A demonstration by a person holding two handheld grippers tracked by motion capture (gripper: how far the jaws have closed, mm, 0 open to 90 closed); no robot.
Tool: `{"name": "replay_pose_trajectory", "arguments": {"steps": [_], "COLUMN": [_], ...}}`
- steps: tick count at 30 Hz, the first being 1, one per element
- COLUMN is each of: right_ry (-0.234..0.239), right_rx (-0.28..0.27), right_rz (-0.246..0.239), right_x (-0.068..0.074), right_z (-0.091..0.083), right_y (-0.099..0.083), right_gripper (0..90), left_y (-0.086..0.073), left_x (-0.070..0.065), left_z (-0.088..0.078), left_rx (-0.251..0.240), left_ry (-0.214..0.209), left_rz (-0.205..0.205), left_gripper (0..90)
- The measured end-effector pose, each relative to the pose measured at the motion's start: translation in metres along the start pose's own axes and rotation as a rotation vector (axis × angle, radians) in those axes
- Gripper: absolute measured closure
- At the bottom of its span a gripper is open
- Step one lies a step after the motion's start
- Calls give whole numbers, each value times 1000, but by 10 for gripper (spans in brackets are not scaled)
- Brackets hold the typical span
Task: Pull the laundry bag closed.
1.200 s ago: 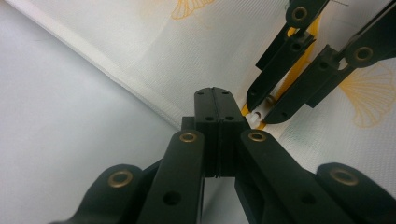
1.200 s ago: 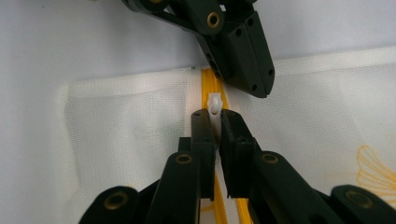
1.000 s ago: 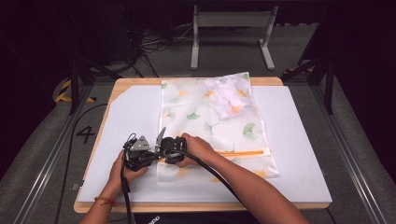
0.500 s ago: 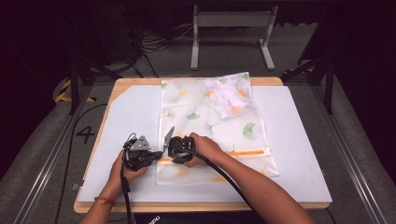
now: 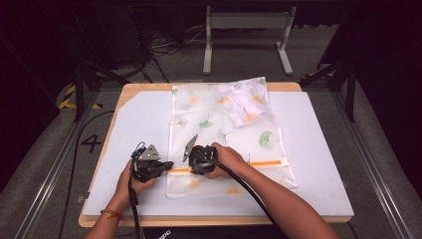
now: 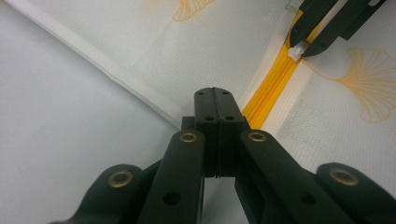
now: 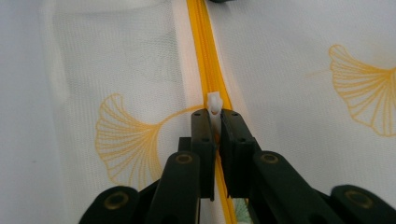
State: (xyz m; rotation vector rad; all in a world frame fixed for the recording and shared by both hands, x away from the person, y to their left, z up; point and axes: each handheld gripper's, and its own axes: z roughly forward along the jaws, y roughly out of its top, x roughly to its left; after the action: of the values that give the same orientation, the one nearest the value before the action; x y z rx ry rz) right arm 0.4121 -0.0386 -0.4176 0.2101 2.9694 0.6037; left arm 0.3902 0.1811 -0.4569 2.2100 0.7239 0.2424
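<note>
Tongs at work near the table's (image 5: 318,149) front edge: left tongs (image 6: 215,100) pinch the mesh bag's (image 5: 219,124) corner taut while right tongs (image 7: 214,122) grip the white zipper pull (image 7: 214,103).

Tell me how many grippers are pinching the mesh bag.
2: the left gripper clamps the mesh bag at the orange zipper's end; the right gripper holds the white zipper pull.

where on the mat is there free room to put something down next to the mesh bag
The white mat is bare right of the mesh bag, out to its right edge. Left of the bag there is a free patch above the left gripper. It is crowded along the orange zipper, where the right gripper grips the white zipper pull, and where the forearms cross the near strip.
</note>
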Motion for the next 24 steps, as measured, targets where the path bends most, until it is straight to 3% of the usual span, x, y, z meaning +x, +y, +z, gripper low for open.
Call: {"name": "replay_pose_trajectory", "arguments": {"steps": [24], "right_ry": [-25], "right_rx": [-24], "right_rz": [52], "right_x": [-4], "right_z": [-16], "right_y": [-39], "right_gripper": [845], "left_y": [3], "left_x": [-1], "left_z": [0], "left_rx": [20], "left_ry": [4], "left_rz": [20], "left_gripper": [900]}}
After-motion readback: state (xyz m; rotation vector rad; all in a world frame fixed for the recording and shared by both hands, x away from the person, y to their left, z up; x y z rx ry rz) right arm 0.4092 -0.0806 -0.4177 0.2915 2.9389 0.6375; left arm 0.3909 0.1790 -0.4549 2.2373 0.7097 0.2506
